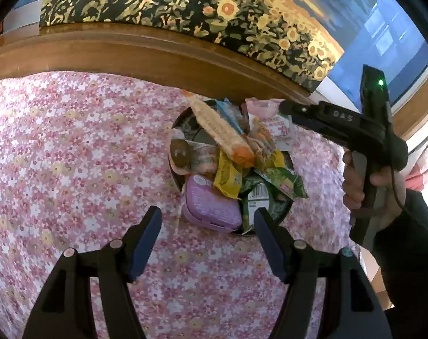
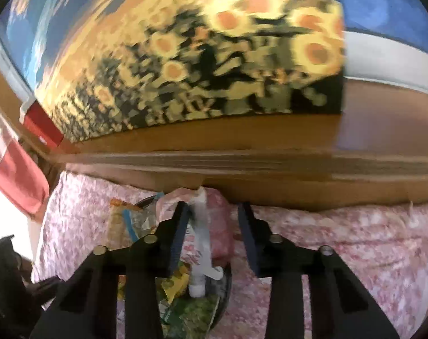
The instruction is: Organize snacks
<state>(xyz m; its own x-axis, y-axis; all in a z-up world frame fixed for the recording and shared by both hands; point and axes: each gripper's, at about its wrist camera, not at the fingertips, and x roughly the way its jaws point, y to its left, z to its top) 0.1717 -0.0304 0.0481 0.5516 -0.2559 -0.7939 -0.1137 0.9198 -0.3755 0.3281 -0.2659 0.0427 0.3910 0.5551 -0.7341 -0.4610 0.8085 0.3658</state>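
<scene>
Both hand-held grippers (image 1: 208, 243) (image 2: 214, 234) tilt down, empty, over the bowl (image 1: 175, 178).

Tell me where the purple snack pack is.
In the left wrist view, the purple snack pack lies at the near-left edge of the round bowl, beside the yellow packet.
</scene>
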